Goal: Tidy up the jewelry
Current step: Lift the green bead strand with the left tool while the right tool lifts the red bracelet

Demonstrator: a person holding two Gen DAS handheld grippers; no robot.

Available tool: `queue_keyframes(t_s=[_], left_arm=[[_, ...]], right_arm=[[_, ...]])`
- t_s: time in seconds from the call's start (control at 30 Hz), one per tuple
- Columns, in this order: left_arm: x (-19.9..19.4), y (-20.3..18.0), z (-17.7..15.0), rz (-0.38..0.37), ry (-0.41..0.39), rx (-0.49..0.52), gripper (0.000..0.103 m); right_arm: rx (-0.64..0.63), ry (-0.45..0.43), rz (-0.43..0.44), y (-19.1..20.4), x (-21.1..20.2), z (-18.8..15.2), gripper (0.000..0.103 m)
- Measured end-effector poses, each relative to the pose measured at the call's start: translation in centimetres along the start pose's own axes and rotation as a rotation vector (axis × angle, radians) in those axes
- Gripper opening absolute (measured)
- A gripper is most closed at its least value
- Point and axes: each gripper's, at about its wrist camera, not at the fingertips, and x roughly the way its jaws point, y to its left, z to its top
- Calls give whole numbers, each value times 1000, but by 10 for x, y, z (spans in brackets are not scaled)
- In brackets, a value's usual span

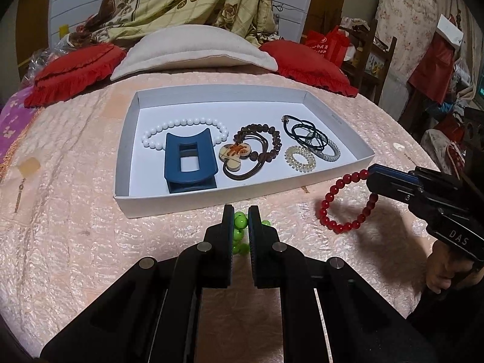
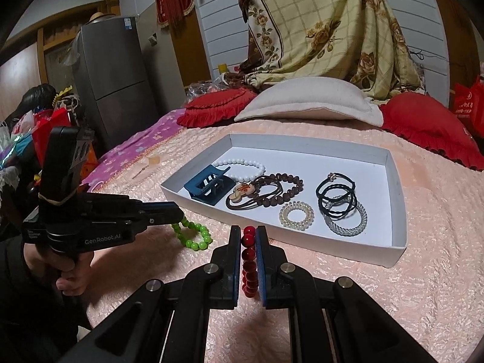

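Your glossy red bead bracelet (image 1: pixel 348 205) and shiny green beads (image 2: pixel 193 236) hang over crinkled satin-sheened bedspread (image 1: pixel 90 242), beside a matt white cardboard tray (image 1: pixel 181 202).

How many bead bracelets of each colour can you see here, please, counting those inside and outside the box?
White bracelet, in the box: 1
Brown bracelet, in the box: 1
Red bracelet, outside: 1
Green bracelet, outside: 1
Total: 4

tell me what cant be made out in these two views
- Green bead bracelet: in the left wrist view, mostly hidden behind the left gripper shut on it.
- Red bead bracelet: in the right wrist view, only a column of beads shows between the right gripper pads.
- Small print on the white box wall: too small to read.
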Motion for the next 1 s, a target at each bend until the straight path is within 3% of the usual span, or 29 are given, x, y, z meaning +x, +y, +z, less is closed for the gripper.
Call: queue_keyframes(t_s=[1.0], left_arm=[[-7, -7, 3, 30, -17, 15, 7]], right_arm=[[-3, -10, -10, 2, 0, -1, 9]])
